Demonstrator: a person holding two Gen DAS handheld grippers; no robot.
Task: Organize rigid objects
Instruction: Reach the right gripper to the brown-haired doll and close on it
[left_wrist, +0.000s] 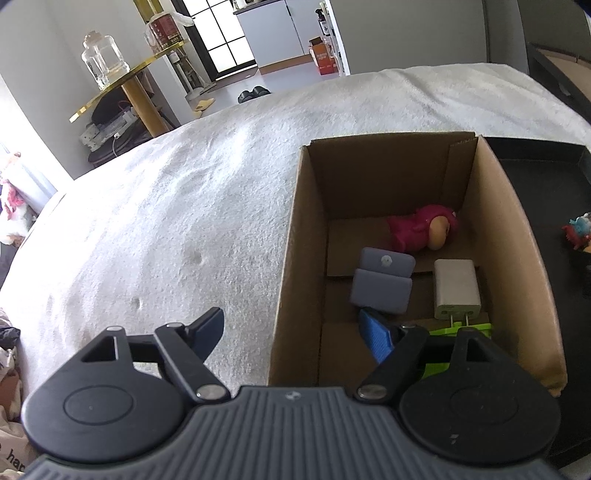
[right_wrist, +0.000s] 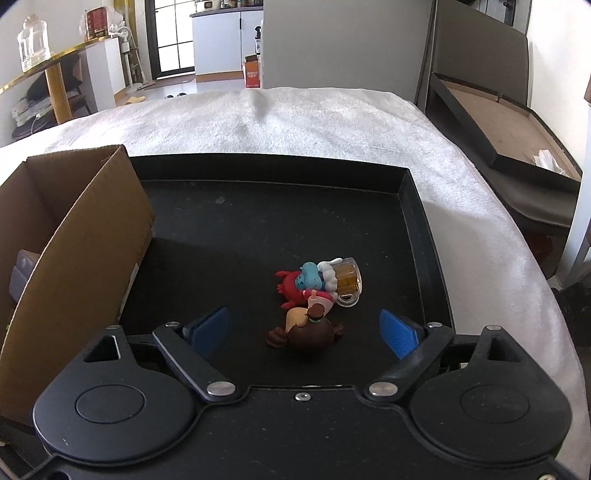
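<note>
Figurines (right_wrist: 314, 299) lie clustered on the black tray (right_wrist: 406, 221), between the right gripper's (right_wrist: 304, 328) wide, empty fingers. Pickup pending: close, then carry to the cardboard box (left_wrist: 517, 258). Left gripper (left_wrist: 291, 332) wide, empty.

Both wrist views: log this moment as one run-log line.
left gripper: open, straddling brown cardboard box wall | right gripper: open, empty, over brown round figurine | black shallow tray: figurines remain
</note>
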